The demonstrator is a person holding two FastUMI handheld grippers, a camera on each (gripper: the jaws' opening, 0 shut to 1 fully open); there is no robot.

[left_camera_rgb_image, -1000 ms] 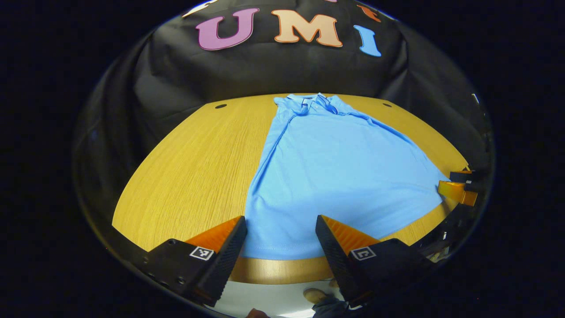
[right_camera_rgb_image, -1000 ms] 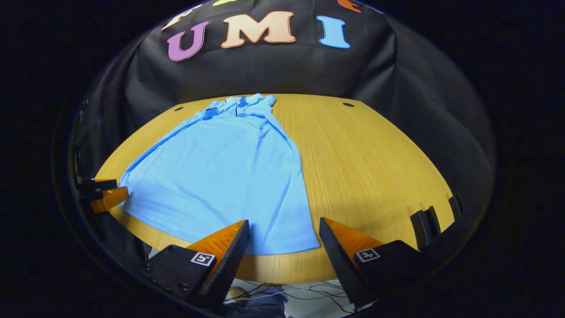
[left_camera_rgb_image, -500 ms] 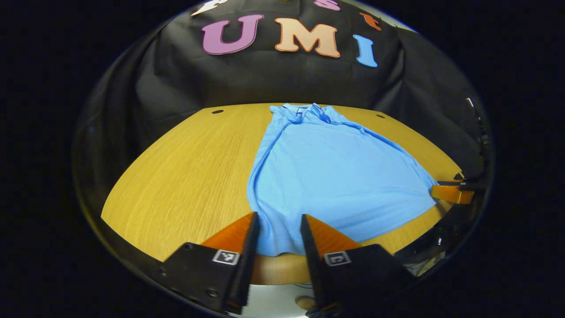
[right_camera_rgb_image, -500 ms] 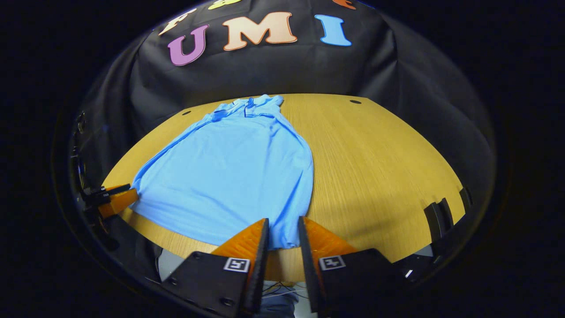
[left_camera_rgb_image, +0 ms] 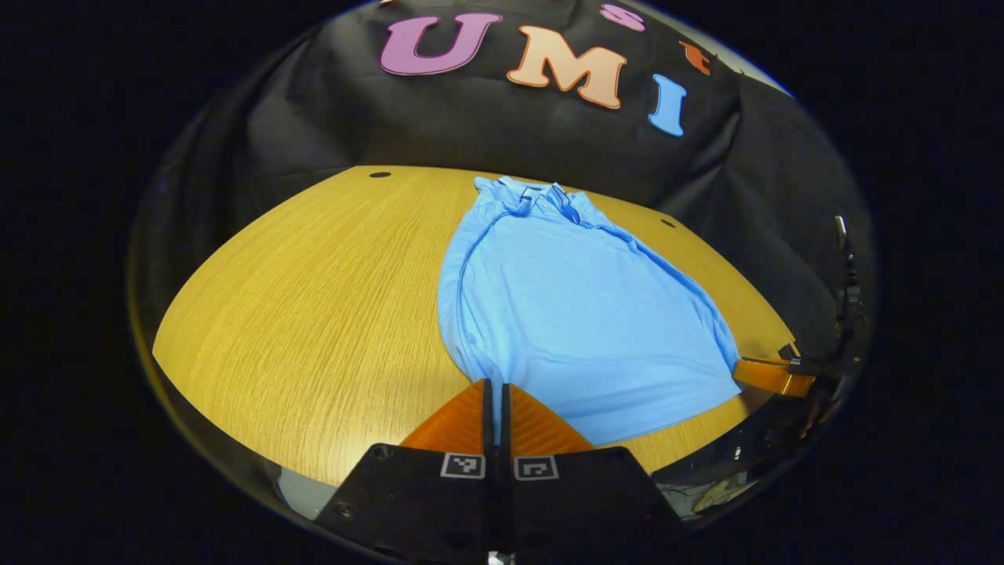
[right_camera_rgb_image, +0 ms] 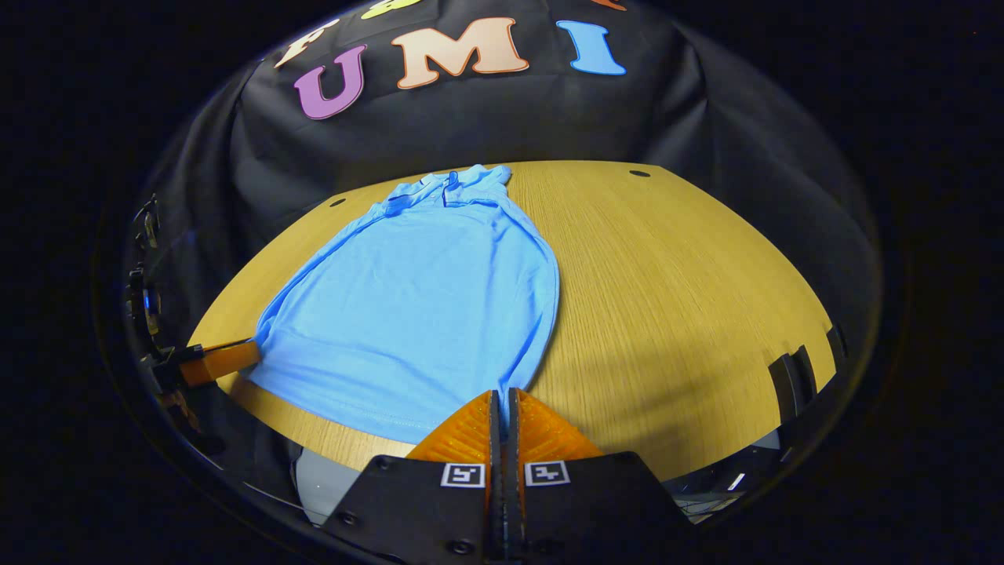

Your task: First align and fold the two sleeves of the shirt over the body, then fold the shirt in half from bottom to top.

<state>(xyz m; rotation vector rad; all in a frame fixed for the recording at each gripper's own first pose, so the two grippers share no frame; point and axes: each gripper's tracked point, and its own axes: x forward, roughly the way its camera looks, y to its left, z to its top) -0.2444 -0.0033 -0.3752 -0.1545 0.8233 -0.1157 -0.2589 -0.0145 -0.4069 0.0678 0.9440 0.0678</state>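
A light blue polo shirt (left_camera_rgb_image: 580, 314) lies flat on the wooden table (left_camera_rgb_image: 314, 298), collar at the far side, both sleeves folded in over the body. My left gripper (left_camera_rgb_image: 492, 386) is shut on the shirt's bottom left hem corner. In the right gripper view the same shirt (right_camera_rgb_image: 423, 290) spreads to the left, and my right gripper (right_camera_rgb_image: 502, 396) is shut on its bottom right hem corner. The hem between the two corners is slightly raised. The right gripper (left_camera_rgb_image: 773, 375) appears at the far right of the left gripper view; the left gripper (right_camera_rgb_image: 220, 359) shows at the left of the right gripper view.
The round table (right_camera_rgb_image: 674, 290) has bare wood on both sides of the shirt and small dark holes (right_camera_rgb_image: 639, 173) near its far rim. The black cloth wall (right_camera_rgb_image: 486, 118) hangs close behind. Dark clips (right_camera_rgb_image: 792, 384) sit at the table's right edge.
Both grippers went from open astride the hem to shut on its two bottom corners. The hem has drawn in and lifted a little from the table edge.
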